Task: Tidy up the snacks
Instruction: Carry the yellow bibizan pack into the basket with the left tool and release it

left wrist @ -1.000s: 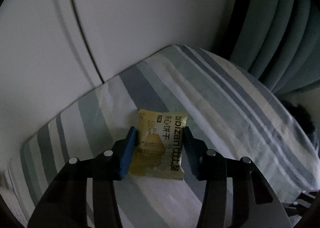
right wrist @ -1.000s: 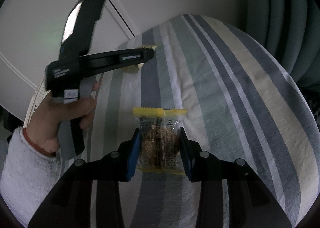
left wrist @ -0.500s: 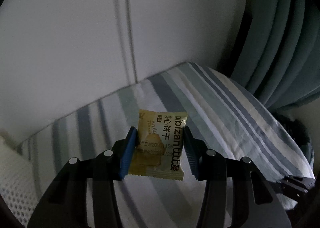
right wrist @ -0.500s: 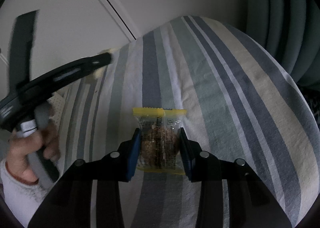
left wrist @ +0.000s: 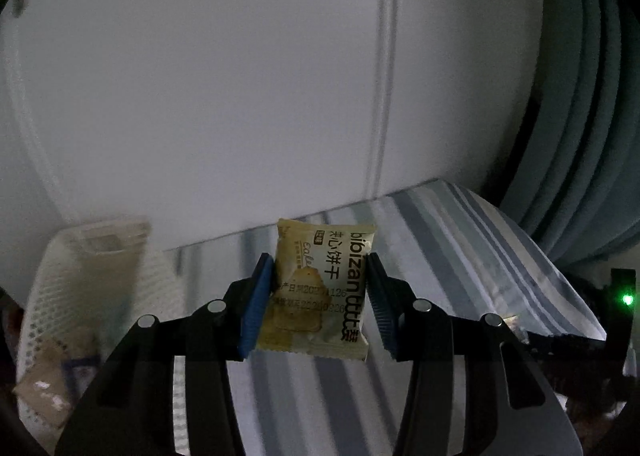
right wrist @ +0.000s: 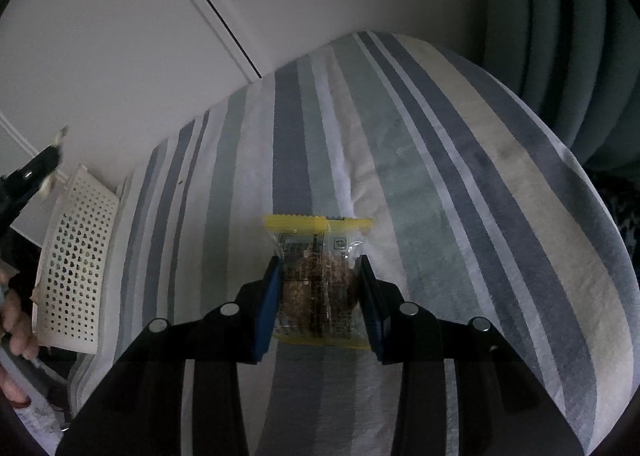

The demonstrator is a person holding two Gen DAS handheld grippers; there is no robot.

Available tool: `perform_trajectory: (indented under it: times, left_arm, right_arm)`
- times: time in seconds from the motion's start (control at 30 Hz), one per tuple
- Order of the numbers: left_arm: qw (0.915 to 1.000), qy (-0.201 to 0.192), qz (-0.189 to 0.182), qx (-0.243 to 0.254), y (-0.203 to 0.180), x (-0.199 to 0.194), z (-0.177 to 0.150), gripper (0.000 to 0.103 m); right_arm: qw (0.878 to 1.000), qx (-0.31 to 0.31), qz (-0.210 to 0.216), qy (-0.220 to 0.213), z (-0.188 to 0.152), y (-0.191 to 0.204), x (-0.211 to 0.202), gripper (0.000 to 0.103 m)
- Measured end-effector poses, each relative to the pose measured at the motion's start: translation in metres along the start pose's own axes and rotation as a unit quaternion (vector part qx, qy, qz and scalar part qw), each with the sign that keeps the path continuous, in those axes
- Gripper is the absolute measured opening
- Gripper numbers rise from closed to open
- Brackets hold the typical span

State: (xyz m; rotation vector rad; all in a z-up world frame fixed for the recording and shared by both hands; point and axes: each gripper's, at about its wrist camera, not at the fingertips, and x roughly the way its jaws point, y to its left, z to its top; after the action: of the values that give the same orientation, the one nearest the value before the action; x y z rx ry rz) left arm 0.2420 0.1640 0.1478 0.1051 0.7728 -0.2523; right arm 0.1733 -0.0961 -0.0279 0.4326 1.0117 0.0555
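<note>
Two claws, two packets, one basket (right wrist: 74, 264)

home bedroom, dim light, bed (right wrist: 460, 183) with striped blue-grey-cream sheet, white panelled wardrobe doors (left wrist: 240, 95) behind, teal padded headboard (right wrist: 568, 35) at right, white perforated basket (right wrist: 76, 264) at bed edge

Left gripper (left wrist: 316, 296), clamped on the biscuit packet (left wrist: 320, 292), has swung left since 1.0 s ago. White perforated basket (left wrist: 96, 296) now shows in the left wrist view. Right wrist view: left gripper withdrawn to the left edge, basket (right wrist: 76, 268) uncovered.
</note>
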Motion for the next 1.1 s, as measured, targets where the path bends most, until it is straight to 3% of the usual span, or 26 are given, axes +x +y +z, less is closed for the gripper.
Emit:
perform_trajectory:
  times: [0.5, 1.1]
  left_arm:
    - [0.9926, -0.057, 0.076, -0.075, 0.096, -0.082, -0.031, 0.048]
    - [0.9787, -0.095, 0.113, -0.143, 0.159, -0.107, -0.051, 0.048]
  right_arm:
    - [1.0, -0.007, -0.028, 0.012, 0.003, 0.007, 0.004, 0.037]
    - [0.998, -0.029, -0.058, 0.019, 0.004, 0.016, 0.01, 0.037]
